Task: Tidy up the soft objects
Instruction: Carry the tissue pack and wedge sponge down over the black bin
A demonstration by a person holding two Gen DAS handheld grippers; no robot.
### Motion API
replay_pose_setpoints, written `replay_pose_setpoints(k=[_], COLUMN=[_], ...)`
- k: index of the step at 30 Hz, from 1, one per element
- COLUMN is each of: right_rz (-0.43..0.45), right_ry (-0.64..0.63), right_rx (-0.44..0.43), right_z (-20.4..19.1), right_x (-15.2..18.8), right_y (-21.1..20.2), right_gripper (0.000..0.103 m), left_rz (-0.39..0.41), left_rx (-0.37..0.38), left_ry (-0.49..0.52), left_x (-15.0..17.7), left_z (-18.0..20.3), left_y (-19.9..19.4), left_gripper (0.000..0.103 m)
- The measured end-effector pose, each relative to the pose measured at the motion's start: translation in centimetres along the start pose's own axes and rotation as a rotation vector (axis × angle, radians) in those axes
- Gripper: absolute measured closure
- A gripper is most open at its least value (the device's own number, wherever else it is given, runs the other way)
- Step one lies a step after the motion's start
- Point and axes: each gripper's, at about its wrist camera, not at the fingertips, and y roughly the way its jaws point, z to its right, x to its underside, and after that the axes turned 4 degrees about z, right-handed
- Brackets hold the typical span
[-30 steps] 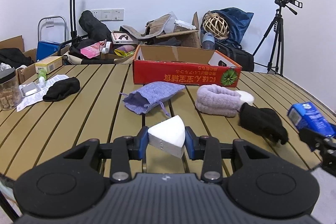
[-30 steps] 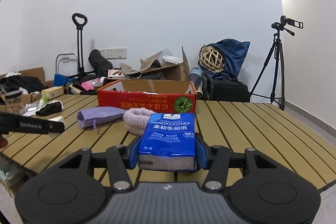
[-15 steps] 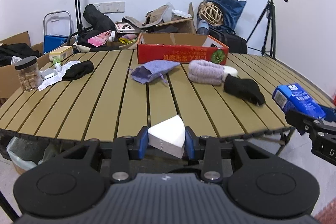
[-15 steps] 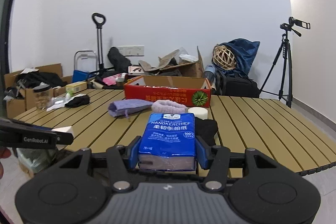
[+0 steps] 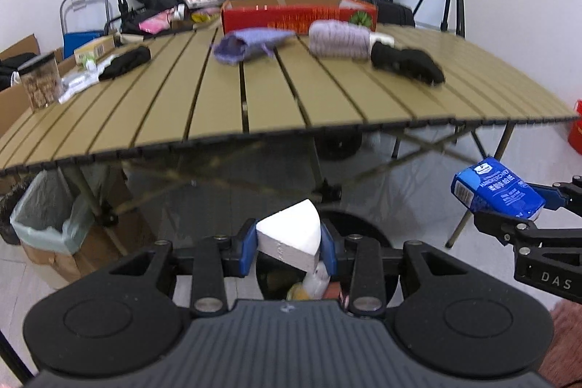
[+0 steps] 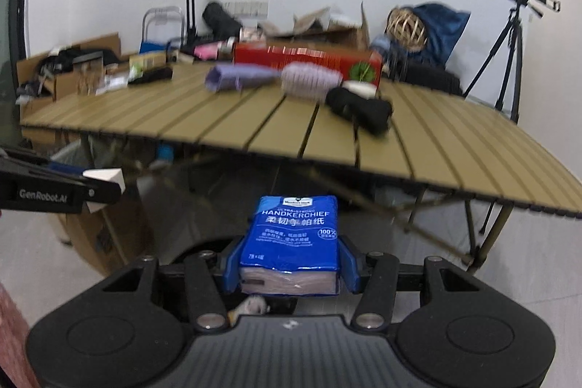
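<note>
Slatted table point(image 5: 276, 104) blurred, dark bin point(image 5: 320, 279) below mostly hidden by left gripper point(image 5: 288, 247)

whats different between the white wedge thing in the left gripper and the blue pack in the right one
The white wedge sponge is plain white and triangular with a rounded top; the blue handkerchief pack is a printed, rectangular block.
The sponge looks narrower than the pack, so the left gripper stands less wide than the right gripper.
Both are clamped between blue pads, off the table, in front of its near edge.
</note>
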Motion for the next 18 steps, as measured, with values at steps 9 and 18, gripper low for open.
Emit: replay_pose_setpoints(k=[9,18], right_rz=[-0.170,-0.324], right_ry=[-0.059,-0.091], right_rx=[-0.048,-0.076], right_z=[-1.7,-2.9], right_x=[3.1,5.3], right_y=[2.8,5.7], right_gripper=[0.051,0.051], left_rz=[-0.100,-0.202], left_rx=[-0.013,-0.028], left_ry=[0.001,-0.021], left_x=[2.9,5.7], left_z=[-1.0,-2.7], left_y=[1.6,4.2], left_gripper=[0.067,0.067])
